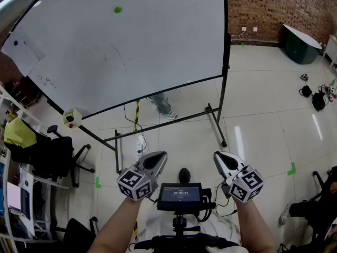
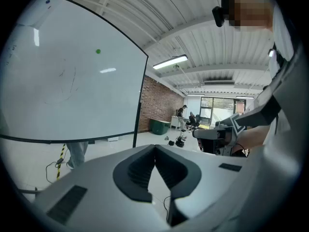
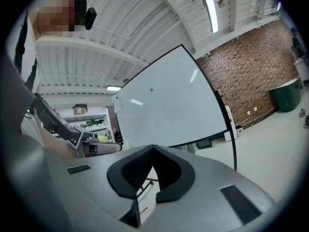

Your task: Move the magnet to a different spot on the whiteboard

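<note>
Head view: we hold both grippers low and close to the body, side by side, well apart from the whiteboard (image 1: 131,51)

- the left gripper (image 1: 157,158) is clenched: in its own view the pads meet at the tips and nothing is between them
- the right gripper (image 1: 221,158) looks the same in its view, with jaws together and empty
- the magnet (image 1: 117,9) is a small green dot stuck on the upper part of the board, a bit left of the board's middle
- the magnet is far above and ahead of both grippers and touches neither; in head view it sits nearer the left gripper's side than the right's
- left gripper view: the magnet is high and left of the jaw tips, on the white surface
- right gripper view: the magnet is almost straight above the jaw tips, far off on the board
- the board is on a black stand (image 1: 221,115) on the pale floor (image 1: 263,141)
- someone's legs (image 1: 160,105) show under the board's lower edge, behind the board
- a small screen unit (image 1: 180,194) sits between our two grippers
- office chairs (image 1: 58,154) are at the left and a brick wall (image 1: 279,7) is at the back right
- we see a few faint pen marks on the board below the magnet, too faint to read
</note>
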### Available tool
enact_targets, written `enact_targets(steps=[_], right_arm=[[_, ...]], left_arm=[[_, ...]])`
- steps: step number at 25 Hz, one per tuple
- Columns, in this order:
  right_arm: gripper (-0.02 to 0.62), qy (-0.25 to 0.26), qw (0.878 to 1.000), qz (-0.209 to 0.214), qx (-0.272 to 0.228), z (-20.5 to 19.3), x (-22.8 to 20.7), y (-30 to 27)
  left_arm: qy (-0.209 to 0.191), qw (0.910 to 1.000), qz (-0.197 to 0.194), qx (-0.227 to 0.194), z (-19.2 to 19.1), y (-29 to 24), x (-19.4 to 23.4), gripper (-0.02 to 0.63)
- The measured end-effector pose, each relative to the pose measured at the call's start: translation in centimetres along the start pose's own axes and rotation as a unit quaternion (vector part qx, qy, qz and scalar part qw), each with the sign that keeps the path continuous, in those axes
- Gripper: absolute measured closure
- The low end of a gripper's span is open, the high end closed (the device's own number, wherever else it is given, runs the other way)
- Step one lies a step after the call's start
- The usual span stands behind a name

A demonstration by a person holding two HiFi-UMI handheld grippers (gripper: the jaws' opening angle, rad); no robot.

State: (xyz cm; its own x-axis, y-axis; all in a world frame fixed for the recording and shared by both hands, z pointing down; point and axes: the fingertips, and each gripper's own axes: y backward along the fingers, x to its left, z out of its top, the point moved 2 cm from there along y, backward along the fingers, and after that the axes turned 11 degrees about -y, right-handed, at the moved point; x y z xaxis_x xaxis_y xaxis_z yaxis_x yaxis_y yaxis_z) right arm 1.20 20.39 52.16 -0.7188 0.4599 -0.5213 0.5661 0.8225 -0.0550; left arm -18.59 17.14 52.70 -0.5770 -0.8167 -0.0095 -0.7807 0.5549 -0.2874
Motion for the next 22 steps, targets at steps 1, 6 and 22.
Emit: enact_targets(steps=[1,6,22], right_arm=[[0.569,0.0,1.0,-0.001,0.0,0.0,-0.2,-0.3],[0.569,-0.003,1.0,-0.014,-0.009,0.5,-1.1,-0.5],[0.569,0.009,0.989,-0.146,-0.04,3.7,-9.4,4.2]], left_arm=[[0.0,1.0,-0.001,0.0,-0.1,-0.2,0.3,0.578],[-0.001,0.9998,-0.021,0.006,-0.1,-1.9,0.7,0.578],[-0.024,0.9897,-0.14,-0.017,3.6,-15.7,0.0,0.578]])
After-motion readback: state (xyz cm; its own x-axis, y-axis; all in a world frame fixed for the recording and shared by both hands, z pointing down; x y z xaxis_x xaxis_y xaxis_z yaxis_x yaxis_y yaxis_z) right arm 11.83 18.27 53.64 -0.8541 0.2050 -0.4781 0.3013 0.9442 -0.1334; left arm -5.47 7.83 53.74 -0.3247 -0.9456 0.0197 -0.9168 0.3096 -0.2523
